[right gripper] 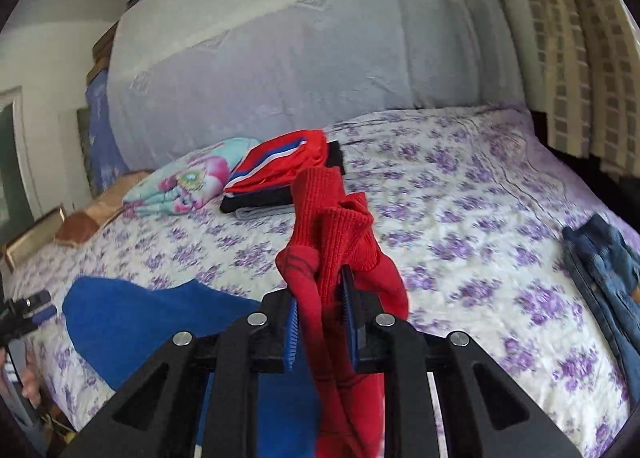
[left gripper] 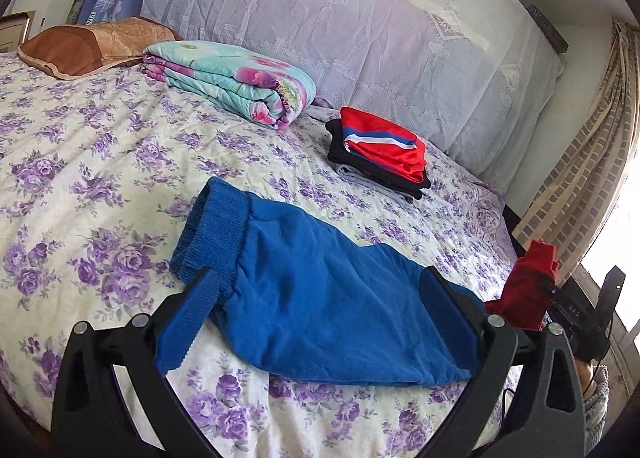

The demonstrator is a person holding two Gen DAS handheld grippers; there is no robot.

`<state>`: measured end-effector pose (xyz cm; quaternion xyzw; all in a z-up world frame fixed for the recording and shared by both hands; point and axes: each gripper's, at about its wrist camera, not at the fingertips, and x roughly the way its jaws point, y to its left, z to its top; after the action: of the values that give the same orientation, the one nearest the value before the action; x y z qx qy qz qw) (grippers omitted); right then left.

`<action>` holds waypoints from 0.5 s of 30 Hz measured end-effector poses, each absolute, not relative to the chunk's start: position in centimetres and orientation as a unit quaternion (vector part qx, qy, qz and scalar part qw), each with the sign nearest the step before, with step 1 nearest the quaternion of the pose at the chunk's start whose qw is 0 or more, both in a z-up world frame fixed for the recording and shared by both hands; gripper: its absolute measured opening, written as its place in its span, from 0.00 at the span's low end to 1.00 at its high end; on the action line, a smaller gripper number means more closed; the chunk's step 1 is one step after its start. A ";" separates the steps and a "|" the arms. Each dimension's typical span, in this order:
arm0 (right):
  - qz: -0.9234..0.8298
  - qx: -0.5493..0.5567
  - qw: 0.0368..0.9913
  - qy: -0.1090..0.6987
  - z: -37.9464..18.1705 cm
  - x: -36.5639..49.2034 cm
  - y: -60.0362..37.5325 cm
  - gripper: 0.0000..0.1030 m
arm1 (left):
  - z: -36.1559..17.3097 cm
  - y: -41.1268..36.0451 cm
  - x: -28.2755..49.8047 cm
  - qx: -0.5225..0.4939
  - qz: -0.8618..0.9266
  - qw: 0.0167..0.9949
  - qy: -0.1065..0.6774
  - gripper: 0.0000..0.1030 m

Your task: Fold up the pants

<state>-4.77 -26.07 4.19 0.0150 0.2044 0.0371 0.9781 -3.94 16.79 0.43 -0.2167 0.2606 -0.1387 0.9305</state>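
Observation:
Blue pants with red leg ends lie on the flowered bed; the blue waist part [left gripper: 304,290] is spread flat, also seen in the right wrist view [right gripper: 132,322]. My left gripper [left gripper: 320,310] is open, its blue fingers either side of the blue fabric, just above it. My right gripper [right gripper: 320,322] is shut on the bunched red leg ends [right gripper: 336,226], lifted above the bed; the same gripper and red cloth show at the right of the left wrist view [left gripper: 528,286].
A stack of folded clothes, red on top [left gripper: 380,146], lies further back. A folded floral quilt [left gripper: 236,78] and brown pillow [left gripper: 92,44] sit behind. Blue jeans [right gripper: 604,270] lie at the right. Bed sheet [left gripper: 80,178] spreads all round.

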 end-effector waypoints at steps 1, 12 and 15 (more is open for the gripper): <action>0.046 -0.011 0.977 0.209 3.7 -4.4 -24.1 0.18 | 0.5 17.0 -4.0 -0.218 -0.138 0.931 0.259 0.95; 0.158 -0.168 0.928 0.292 -1.6 -3.9 -13.5 0.44 | -0.2 18.2 -3.6 -0.228 -0.132 0.927 0.267 0.95; 0.204 -0.080 0.932 0.289 0.8 -4.6 -15.5 0.45 | -0.5 18.4 -3.3 -0.232 -0.130 0.925 0.272 0.95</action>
<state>-4.62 -15.45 0.80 -0.0797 0.2894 0.2043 0.9317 -3.34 18.45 -0.51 -0.2318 0.2724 -0.1304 0.9247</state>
